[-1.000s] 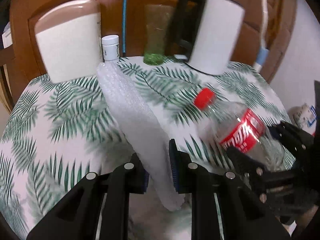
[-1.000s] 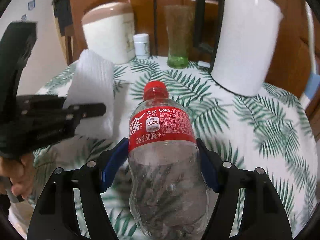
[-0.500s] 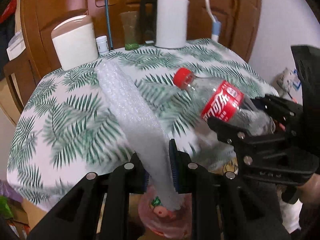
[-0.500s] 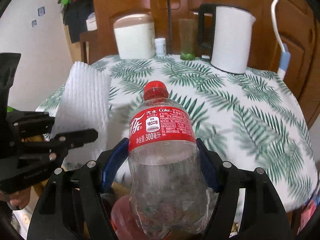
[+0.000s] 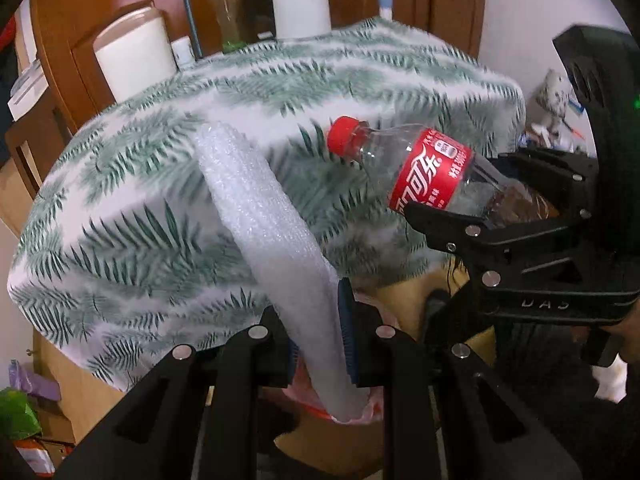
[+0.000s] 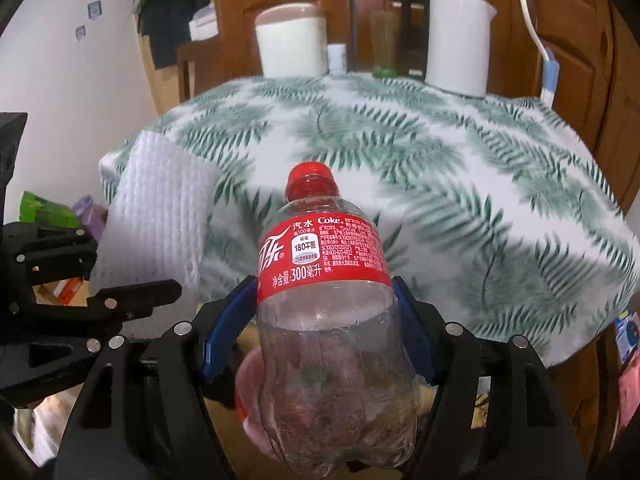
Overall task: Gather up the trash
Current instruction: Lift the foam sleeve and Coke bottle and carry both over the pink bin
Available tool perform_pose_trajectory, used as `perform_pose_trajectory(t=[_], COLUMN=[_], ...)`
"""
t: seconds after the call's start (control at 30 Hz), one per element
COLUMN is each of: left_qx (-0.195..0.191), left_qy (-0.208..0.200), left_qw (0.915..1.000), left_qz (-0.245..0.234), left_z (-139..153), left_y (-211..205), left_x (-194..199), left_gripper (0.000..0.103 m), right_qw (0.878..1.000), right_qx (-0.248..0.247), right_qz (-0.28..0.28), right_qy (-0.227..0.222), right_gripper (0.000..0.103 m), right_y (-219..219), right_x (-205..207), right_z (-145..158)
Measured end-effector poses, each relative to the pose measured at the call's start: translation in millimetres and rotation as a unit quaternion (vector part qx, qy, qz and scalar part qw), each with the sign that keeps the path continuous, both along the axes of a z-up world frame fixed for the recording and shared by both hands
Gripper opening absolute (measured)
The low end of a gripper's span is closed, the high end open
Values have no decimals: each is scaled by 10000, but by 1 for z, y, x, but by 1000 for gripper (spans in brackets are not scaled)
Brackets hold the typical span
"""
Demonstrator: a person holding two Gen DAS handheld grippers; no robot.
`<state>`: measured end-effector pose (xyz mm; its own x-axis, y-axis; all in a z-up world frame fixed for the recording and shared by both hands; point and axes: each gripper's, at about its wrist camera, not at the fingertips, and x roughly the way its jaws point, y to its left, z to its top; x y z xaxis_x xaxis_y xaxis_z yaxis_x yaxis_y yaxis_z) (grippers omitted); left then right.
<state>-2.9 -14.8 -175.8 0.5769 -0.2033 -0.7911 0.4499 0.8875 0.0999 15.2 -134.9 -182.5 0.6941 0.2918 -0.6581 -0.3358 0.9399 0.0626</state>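
Left claw (image 5: 320, 336) clamped on foam sheet (image 5: 272, 240), right claw (image 6: 320, 320) gripping plastic bottle (image 6: 324, 280) — both off the table (image 6: 440, 152)

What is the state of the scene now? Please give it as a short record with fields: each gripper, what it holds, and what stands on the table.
left gripper: shut on the white foam sheet
right gripper: shut on the clear plastic bottle, red cap on, empty
position of both: in front of the table edge, not over the table top
below the grippers: something pink, partly hidden
table: round, leaf-print cloth
at far edge of table: white kettle, white canister, green glass, small white jar
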Motion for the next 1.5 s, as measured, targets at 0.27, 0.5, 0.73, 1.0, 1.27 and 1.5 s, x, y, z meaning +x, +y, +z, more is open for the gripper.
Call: perform_pose_trajectory(t=[0.27, 0.5, 0.73, 1.0, 1.27, 1.5], left_qx=[259, 610, 895, 1064, 1068, 1104], left_qy=[555, 1056, 1546, 2129, 2724, 3070], left_qw=[9981, 9924, 9837, 9713, 9561, 9449], left_qz=[106, 192, 179, 19, -167, -285], left_z=[-68, -135, -198, -252, -294, -323], left_y=[1, 4, 2, -2, -8, -17], left_x=[-3, 7, 20, 32, 45, 56], left_gripper=[18, 18, 18, 18, 18, 18], right_qw=[9992, 9962, 9907, 9811, 9682, 9609], right_qx=[-17, -151, -297, -436, -615, -680], right_qz=[70, 115, 200, 256, 250, 228], right_qy=[393, 852, 1311, 1870, 2411, 2673], right_gripper=[69, 69, 69, 69, 69, 69], right_y=[2, 6, 11, 15, 16, 13], right_x=[-9, 1, 13, 24, 32, 38], right_z=[-53, -111, -165, -225, -269, -291])
